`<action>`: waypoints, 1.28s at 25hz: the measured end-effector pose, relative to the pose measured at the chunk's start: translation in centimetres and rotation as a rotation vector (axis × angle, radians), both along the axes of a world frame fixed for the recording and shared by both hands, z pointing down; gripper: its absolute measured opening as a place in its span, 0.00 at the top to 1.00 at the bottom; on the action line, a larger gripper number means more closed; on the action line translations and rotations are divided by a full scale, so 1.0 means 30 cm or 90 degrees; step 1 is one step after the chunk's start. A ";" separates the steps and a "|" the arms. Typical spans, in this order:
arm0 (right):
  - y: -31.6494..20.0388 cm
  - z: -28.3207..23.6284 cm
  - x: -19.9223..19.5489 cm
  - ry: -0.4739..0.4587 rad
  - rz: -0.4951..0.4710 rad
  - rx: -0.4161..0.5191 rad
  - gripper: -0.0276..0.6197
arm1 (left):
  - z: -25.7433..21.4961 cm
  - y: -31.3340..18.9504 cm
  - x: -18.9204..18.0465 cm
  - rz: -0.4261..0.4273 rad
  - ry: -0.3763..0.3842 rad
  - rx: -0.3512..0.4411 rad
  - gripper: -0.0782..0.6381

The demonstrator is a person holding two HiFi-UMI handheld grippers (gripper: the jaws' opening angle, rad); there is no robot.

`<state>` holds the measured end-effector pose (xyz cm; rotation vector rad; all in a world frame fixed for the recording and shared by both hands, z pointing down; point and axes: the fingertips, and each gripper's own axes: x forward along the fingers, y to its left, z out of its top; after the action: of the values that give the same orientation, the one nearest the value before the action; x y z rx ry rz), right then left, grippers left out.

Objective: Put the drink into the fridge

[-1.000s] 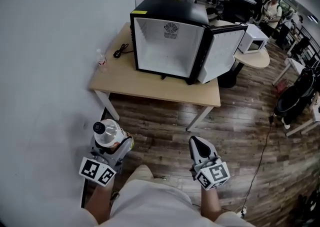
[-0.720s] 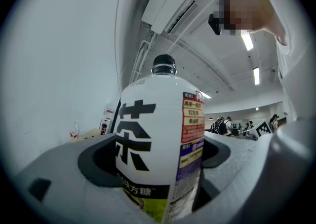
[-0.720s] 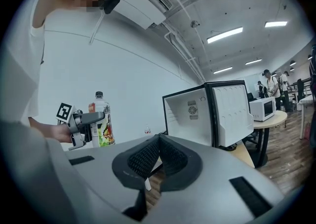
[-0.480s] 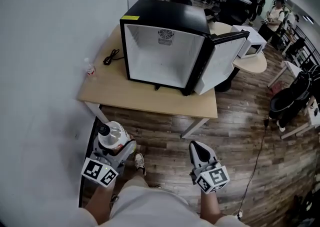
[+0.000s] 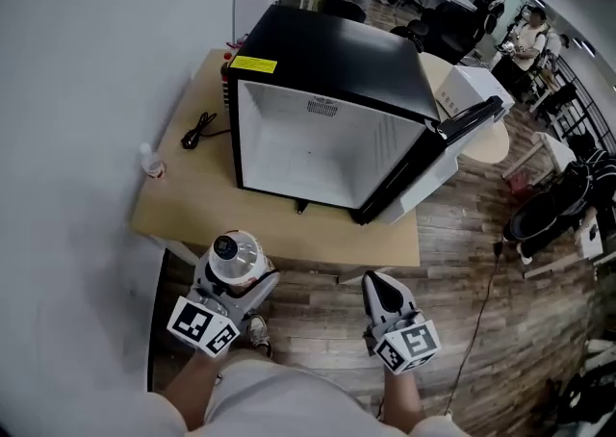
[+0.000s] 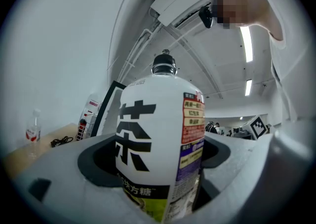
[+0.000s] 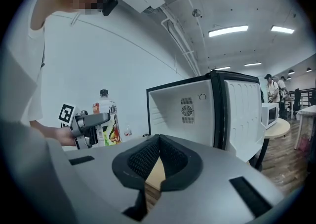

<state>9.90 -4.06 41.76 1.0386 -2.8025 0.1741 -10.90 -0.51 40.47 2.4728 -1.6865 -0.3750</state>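
Observation:
A white drink bottle (image 5: 234,257) with a black cap stands upright in my left gripper (image 5: 236,279), whose jaws are shut on it; up close the drink bottle (image 6: 160,144) fills the left gripper view, and the drink bottle (image 7: 105,118) also shows at the left of the right gripper view. The black mini fridge (image 5: 327,113) stands on the wooden table (image 5: 274,228) ahead, its door (image 5: 452,141) swung open to the right and its white inside bare. My right gripper (image 5: 380,286) hovers shut and holds nothing, right of the left gripper, below the table's front edge. The fridge (image 7: 197,109) lies ahead of it.
A small clear bottle (image 5: 151,164) and a black cable (image 5: 200,127) lie on the table's left part, by the white wall. Right of the fridge is a round table with a white microwave (image 5: 462,89). People and chairs fill the room's far end. Wooden floor lies underfoot.
The view has closed in on the table and fridge, which now loom larger and lower in the head view. Both grippers keep their pose, the bottle still held in the left.

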 end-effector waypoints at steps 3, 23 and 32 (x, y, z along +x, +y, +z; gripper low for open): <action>-0.069 0.001 -0.071 -0.013 0.008 -0.013 0.95 | 0.011 -0.067 -0.020 0.034 0.017 -0.006 0.27; -0.423 0.011 -0.075 -0.061 0.010 -0.013 0.95 | -0.007 -0.397 0.093 0.086 -0.047 -0.022 0.27; -0.447 0.022 -0.105 -0.050 -0.026 -0.014 0.95 | 0.035 -0.527 0.101 0.070 -0.077 -0.023 0.27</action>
<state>6.75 -17.47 42.42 0.9905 -2.8828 0.2457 -7.87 -16.31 41.52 2.5954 -1.5755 -0.1846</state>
